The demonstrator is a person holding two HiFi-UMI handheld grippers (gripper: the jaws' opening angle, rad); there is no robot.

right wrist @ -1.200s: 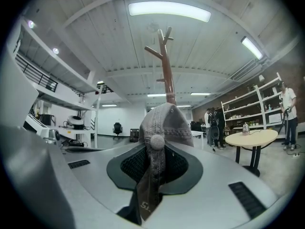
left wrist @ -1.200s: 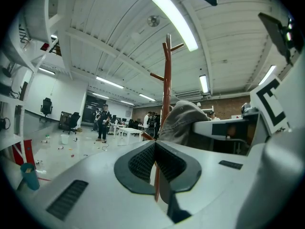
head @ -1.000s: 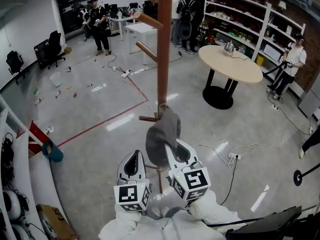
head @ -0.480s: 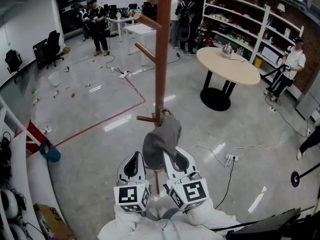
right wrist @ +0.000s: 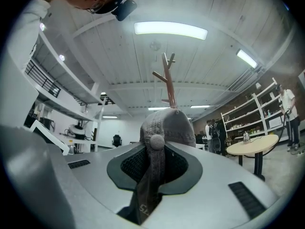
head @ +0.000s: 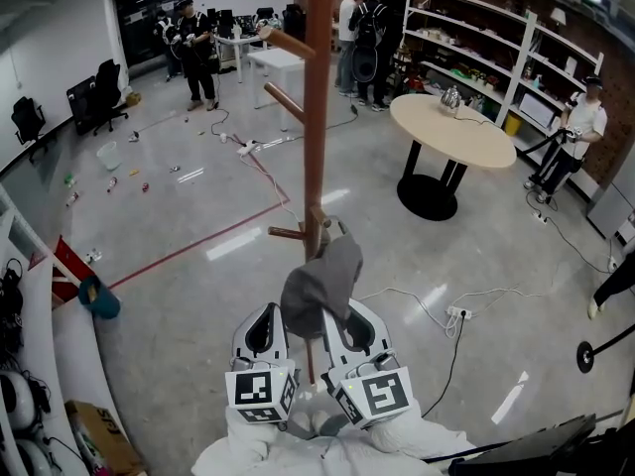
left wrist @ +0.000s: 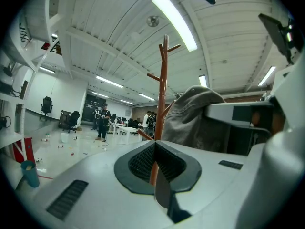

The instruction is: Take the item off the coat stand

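Right hand-held gripper [right wrist: 155, 171] is clamped on the grey cap [right wrist: 167, 125]. Left hand-held gripper [left wrist: 155, 168] is closed on nothing. The cap hangs just beside the coat stand [head: 316, 117], apparently clear of its lower peg [head: 291, 234]. Judgement: removal in hand; next move calls for drawing the cap away without snagging.

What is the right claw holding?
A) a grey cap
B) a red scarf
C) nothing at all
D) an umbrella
A: in the right gripper view the right claw is pinched shut on the grey cap, with the cap's cloth squeezed between its two jaws.
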